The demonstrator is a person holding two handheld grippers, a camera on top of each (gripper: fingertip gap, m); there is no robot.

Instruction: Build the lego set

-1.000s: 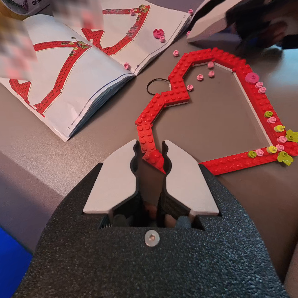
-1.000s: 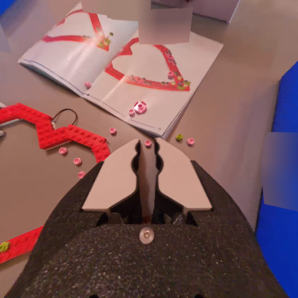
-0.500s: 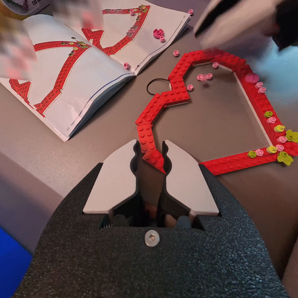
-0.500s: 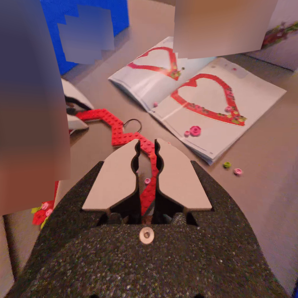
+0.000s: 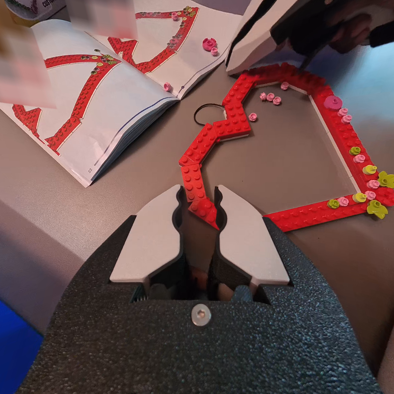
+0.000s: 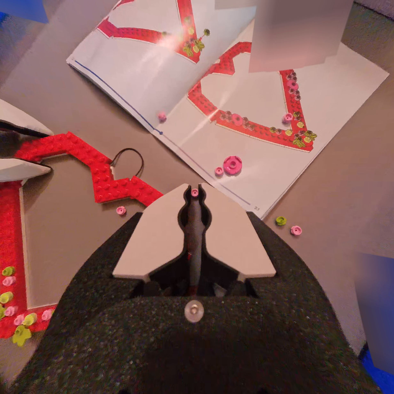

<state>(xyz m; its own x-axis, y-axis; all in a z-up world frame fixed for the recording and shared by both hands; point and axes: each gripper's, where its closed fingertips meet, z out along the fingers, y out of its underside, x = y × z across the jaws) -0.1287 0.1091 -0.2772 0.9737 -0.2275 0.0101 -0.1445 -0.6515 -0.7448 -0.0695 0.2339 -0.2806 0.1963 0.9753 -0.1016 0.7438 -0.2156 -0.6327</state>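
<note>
- The left gripper (image 5: pixel 199 210) is bracing the red heart frame (image 5: pixel 232 121) on the grey surface (image 5: pixel 138 170), its fingers set narrow around the frame's pointed loose end, close on either side; whether they are actually pinching it cannot be told.
- The right gripper (image 6: pixel 194 191) is working at the far lobe of the frame, near the open instruction booklet (image 6: pixel 191 85), with its pale fingers nearly together on a small pink round stud (image 6: pixel 194 192) held at the very tips.
- The step in hand appears to be decorating: pink and lime flower pieces (image 5: pixel 362 168) are already lining one side of the glossy, studded plastic frame, while the other side is bare.
- A likely next move is carrying the stud onto a bare red stud and pressing it straight down, which calls for fine alignment.
- Loose pink studs (image 5: pixel 270 97) are lying inside the frame, a larger magenta round plate (image 6: pixel 232 165) is resting on the booklet's slick page, and a thin black cord loop (image 6: pixel 130 157) is curling from the heart's notch.
</note>
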